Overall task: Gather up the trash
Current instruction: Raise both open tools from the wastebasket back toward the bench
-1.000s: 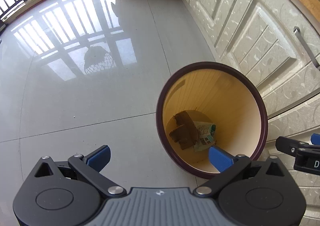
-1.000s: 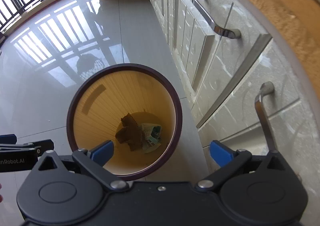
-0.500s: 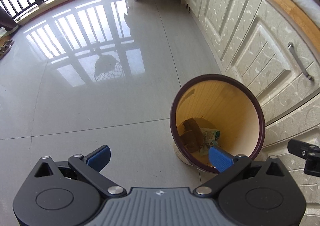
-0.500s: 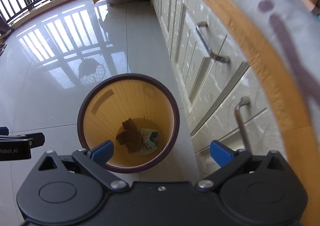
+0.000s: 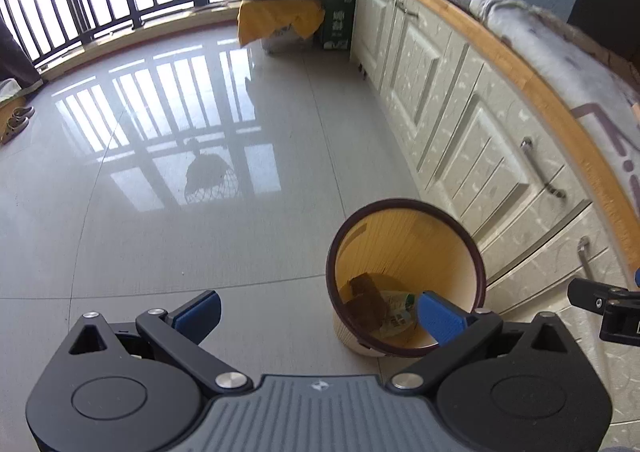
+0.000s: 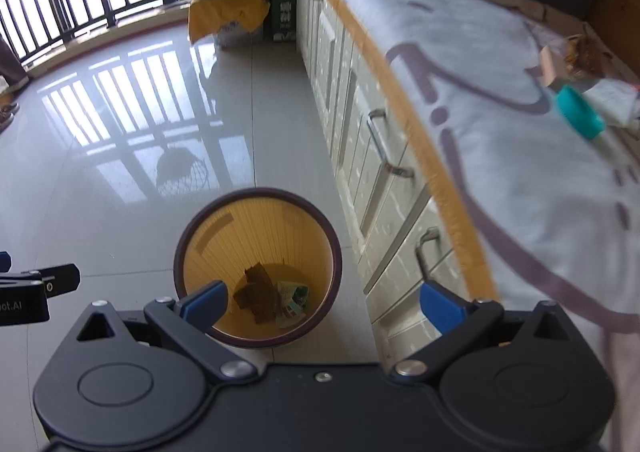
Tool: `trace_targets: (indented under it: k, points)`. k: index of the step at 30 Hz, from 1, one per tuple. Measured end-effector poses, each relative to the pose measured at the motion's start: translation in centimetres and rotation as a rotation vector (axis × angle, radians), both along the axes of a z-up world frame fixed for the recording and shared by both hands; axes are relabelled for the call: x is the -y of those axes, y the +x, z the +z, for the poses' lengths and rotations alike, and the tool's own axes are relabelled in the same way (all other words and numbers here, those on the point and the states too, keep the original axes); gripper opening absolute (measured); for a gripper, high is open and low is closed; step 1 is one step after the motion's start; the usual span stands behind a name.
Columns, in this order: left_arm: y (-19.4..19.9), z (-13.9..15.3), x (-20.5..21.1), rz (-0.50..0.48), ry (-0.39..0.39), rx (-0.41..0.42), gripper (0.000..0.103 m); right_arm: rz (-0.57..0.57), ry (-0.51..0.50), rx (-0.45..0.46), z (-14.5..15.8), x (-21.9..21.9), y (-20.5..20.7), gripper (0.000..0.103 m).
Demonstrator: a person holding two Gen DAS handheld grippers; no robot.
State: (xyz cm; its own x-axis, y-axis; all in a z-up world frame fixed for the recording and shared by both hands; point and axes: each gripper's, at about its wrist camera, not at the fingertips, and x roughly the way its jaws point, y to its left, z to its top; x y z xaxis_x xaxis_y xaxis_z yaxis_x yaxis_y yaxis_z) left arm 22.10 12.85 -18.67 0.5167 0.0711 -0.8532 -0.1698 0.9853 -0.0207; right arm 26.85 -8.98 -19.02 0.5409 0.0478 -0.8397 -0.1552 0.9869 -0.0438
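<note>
Only my right wrist view shows the cloth-covered countertop (image 6: pixel 500 100) carrying a teal cap (image 6: pixel 580 114) and crumpled scraps (image 6: pixel 576 60). Both views show one round, ribbed yellow bin (image 5: pixel 404 228) on glossy tile beside the cabinets, holding two brown cardboard pieces (image 6: pixel 256 292) and one printed wrapper (image 6: pixel 292 298). My left gripper (image 5: pixel 318 310) and right gripper (image 6: pixel 322 304) both stand spread, empty.
</note>
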Motion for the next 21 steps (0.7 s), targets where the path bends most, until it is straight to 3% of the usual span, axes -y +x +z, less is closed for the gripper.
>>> trace_targets:
  k: [12,21]
  points:
    - [-3.4,5.3,2.8,-0.059,-0.004,0.150,0.103,-0.022,0.052,0.158,5.0,2.8,-4.5,0.103]
    - [-5.0,8.4,6.3,-0.129,0.015,0.267,0.103,-0.101,0.085,0.303,8.1,6.4,-7.7,0.103]
